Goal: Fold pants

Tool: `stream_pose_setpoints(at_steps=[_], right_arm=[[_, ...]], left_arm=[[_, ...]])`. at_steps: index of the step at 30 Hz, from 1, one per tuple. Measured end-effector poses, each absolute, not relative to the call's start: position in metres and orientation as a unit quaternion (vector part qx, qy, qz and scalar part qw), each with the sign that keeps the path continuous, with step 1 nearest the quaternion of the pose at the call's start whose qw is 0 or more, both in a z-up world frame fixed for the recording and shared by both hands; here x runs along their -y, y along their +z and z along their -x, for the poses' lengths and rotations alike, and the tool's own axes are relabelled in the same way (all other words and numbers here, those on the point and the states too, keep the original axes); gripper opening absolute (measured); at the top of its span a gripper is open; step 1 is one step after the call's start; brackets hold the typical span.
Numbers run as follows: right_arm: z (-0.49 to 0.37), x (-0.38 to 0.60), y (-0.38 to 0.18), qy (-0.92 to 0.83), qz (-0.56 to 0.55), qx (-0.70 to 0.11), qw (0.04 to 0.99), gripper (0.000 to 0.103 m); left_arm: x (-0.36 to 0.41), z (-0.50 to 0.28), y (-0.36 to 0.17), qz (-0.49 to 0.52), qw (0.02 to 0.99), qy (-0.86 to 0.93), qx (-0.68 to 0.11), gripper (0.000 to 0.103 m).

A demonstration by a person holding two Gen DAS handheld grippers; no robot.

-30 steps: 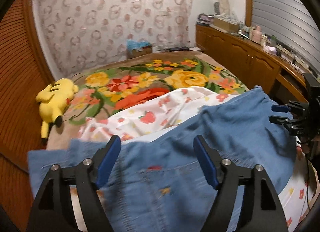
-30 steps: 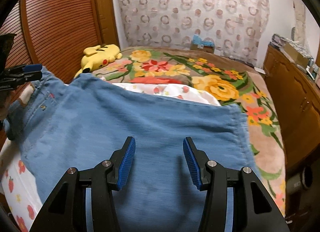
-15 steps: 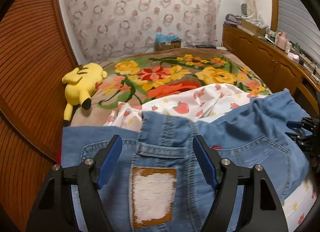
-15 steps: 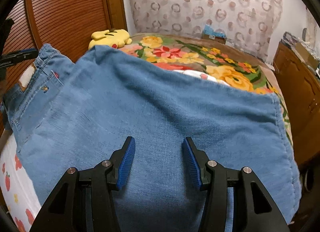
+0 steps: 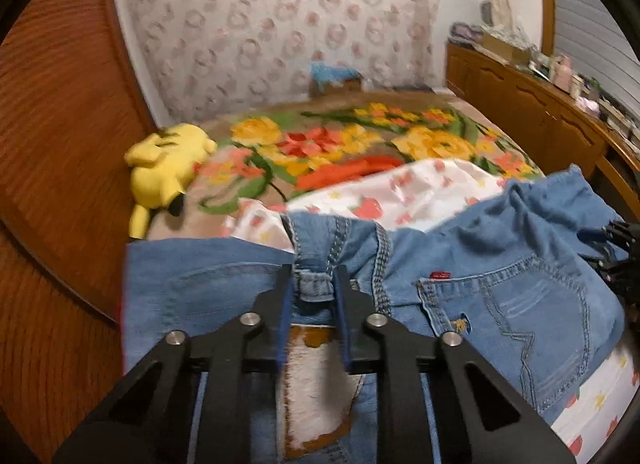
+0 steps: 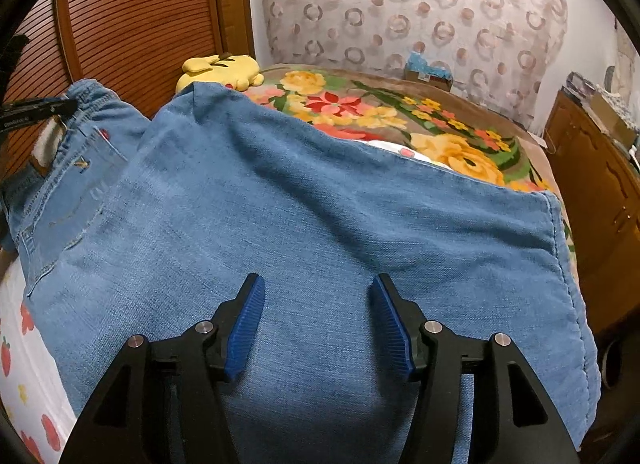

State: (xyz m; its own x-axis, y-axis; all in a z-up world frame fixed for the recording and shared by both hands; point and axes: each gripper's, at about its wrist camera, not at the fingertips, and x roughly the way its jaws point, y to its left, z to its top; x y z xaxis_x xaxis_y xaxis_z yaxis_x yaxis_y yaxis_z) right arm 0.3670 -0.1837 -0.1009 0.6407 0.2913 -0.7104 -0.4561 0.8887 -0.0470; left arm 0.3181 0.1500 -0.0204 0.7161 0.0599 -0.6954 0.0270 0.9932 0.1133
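Left gripper (image 5: 314, 288): jaws have just been closing and now clamp the belt loop (image 5: 316, 286) at the waistband of the blue pants (image 5: 500, 292); the view is motion-blurred and the leather patch (image 5: 316, 396) below is partly hidden by the fingers. Right gripper (image 6: 318, 312): jaws have just been opening and stand apart over a pant leg, tilted down; contact with the cloth cannot be told. Pants lie spread on a strawberry-print sheet (image 5: 404, 192) on the floral blanket (image 6: 400, 112). Yellow plush toy (image 5: 168, 164) sits at the far left.
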Motion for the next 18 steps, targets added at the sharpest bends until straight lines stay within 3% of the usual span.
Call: stream_pose_setpoints(at_steps=[6,15,18], right_arm=[[-0.365,0.185,-0.100,0.207,0.115,-0.369,0.899,0.059],[-0.363,0.184,-0.101,0.205,0.117,-0.369,0.899,0.060],[-0.363,0.184,-0.101,0.204,0.117,-0.369,0.899,0.061]], left_arm=[[-0.188,-0.310,-0.007,-0.041,0.926,0.073,-0.368,0.012],[-0.192,-0.293,0.000,-0.028,0.930,0.059,-0.363,0.012],[-0.181,-0.288,0.004,-0.028,0.932,0.044,-0.360,0.020]])
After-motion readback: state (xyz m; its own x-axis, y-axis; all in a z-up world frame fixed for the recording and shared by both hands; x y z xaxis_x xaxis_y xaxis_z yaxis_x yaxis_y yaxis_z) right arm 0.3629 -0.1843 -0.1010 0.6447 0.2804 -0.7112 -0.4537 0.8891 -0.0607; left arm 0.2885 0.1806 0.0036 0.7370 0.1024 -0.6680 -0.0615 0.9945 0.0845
